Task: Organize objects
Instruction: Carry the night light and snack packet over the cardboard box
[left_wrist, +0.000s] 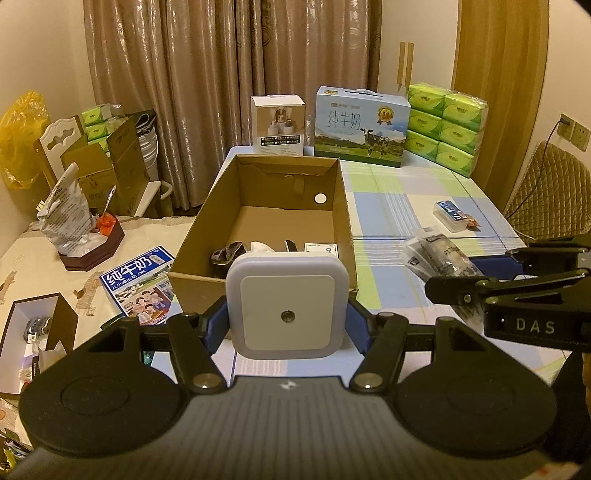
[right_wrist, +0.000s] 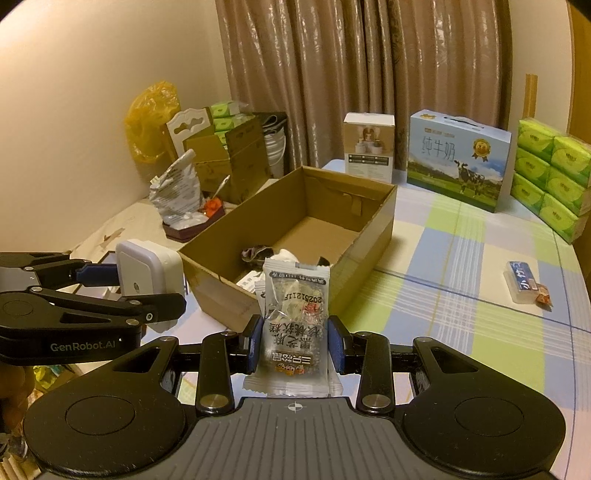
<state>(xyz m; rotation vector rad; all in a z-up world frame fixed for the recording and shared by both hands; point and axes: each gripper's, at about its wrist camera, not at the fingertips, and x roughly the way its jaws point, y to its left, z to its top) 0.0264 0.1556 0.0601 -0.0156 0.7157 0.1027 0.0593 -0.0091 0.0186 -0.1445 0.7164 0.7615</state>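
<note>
Left wrist view: my left gripper (left_wrist: 287, 321) is clamping a white square night light (left_wrist: 287, 306) at the lower centre of the frame, just in front of the open cardboard box (left_wrist: 341, 206) on the checked tablecloth (left_wrist: 406, 206). In the right wrist view, my right gripper (right_wrist: 294, 345) is pinching a clear snack packet (right_wrist: 293, 328) at lower centre, with the box just behind it.

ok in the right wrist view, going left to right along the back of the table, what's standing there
white product box → blue milk carton with a cow on it → stack of green tissue packs
</note>
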